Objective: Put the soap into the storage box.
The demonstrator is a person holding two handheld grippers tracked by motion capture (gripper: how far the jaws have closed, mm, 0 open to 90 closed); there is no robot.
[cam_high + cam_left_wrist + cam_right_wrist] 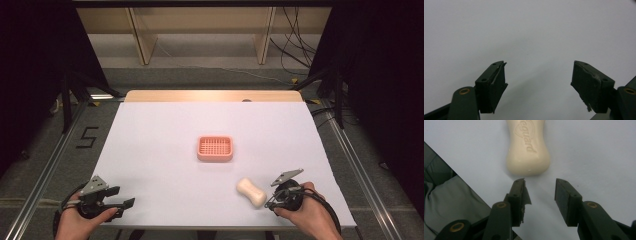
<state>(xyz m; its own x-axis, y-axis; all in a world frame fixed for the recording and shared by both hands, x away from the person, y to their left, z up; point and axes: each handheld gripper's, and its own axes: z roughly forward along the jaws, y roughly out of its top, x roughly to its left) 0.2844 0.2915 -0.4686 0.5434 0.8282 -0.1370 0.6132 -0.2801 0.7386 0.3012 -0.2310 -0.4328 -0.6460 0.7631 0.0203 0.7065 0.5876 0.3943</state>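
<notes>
A cream bar of soap lies on the white tabletop near the front right, its embossed lettering facing up in the right gripper view. My right gripper rests just right of the soap. Its jaws stand a little apart with nothing between them, their tips a short way from the bar's near end. A pink slatted soap dish sits empty at the table's middle. My left gripper is at the front left, its jaws wide open over bare white surface.
The white sheet covers the table, with a strip of wood at the far edge. The front edge runs just behind both hands; grey cloth shows below it. Metal rails flank the table on the floor.
</notes>
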